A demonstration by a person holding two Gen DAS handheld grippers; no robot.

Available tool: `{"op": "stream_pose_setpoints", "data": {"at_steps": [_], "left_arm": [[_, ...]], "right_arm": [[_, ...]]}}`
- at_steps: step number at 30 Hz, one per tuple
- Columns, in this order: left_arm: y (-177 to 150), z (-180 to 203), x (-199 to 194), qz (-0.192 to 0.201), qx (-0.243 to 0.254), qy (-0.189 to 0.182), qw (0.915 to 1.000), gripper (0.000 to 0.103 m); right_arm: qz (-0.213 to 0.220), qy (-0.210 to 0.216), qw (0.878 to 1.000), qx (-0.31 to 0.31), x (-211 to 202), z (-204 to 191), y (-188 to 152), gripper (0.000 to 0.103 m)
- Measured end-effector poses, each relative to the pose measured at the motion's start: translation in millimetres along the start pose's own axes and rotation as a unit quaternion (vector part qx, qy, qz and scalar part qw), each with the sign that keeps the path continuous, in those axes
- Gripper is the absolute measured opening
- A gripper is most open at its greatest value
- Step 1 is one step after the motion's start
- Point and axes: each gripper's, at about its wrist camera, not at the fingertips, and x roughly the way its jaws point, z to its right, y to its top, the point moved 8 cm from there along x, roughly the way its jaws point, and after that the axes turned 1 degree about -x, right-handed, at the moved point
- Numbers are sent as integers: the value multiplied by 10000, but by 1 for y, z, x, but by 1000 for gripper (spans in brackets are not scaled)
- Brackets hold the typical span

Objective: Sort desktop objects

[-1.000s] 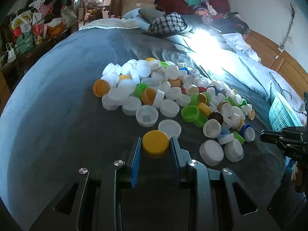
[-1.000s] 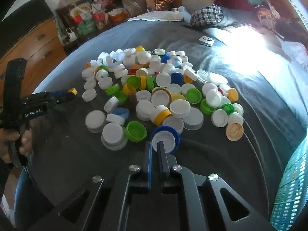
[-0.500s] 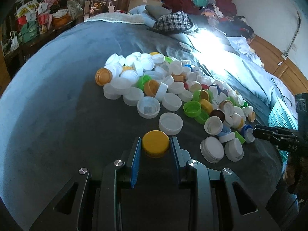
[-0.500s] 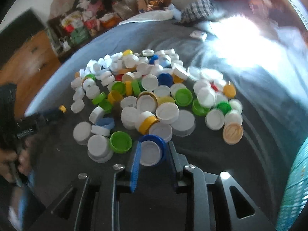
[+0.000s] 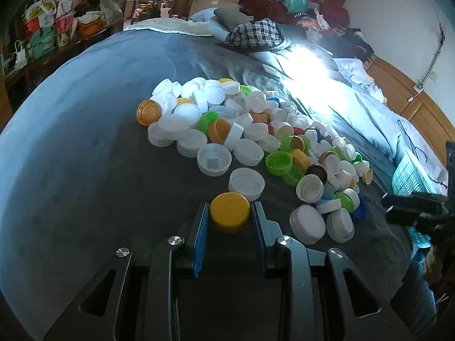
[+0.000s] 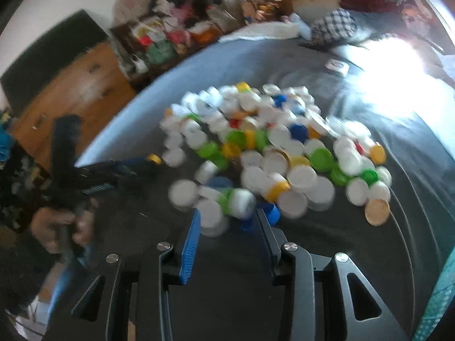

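A pile of bottle caps (image 5: 256, 130), mostly white with green, yellow, orange and blue ones, lies on a dark grey bedspread (image 5: 85, 147). My left gripper (image 5: 229, 213) is shut on a yellow cap (image 5: 229, 211) at the pile's near edge. It also shows in the right wrist view (image 6: 148, 160), the yellow cap (image 6: 155, 158) at its tip. My right gripper (image 6: 227, 221) is open wide at the near edge of the pile (image 6: 270, 153); blurred white, green and blue caps sit between its fingers. The view is motion-blurred.
A teal plastic basket (image 5: 409, 176) stands at the bed's right edge. A checked cloth (image 5: 256, 34) and pillows lie at the far end. A wooden dresser (image 6: 71, 96) stands left of the bed. A small white device (image 6: 337, 66) lies beyond the pile.
My right gripper opened from shut to wide and moved left over the caps. My left gripper kept its hold on the yellow cap and shifted slightly.
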Motion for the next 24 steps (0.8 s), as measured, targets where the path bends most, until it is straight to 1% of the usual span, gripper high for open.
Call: {"op": "stream_pose_setpoints", "data": {"at_steps": [2,7,12,15,20,24], "left_arm": [[-3,-1,1,-32,-7,1,10000,25],[-4,-2,2,-8,-55,0,10000,25],[-1,1,1,24,-36,-36,10000,25],[-2,2,2,18,-26,-46,10000,25],[-2,2,3,7,-28,-56,10000,25],[-2,1,4,8,-40,-53,10000,25]], "right_arm": [[-134,-35,9999,-57,5,-1,-9,42],[-99,173,9997,-144,16,-24,-7,42],[-156,91,9997,-185,36,-32,2,42],[-227,-84,9996,-159,48,-30,3,42],[-353,-242,9990,-124,59,-24,-1,41],[-283,-209,9994,-29,58,-22,-1,39]]}}
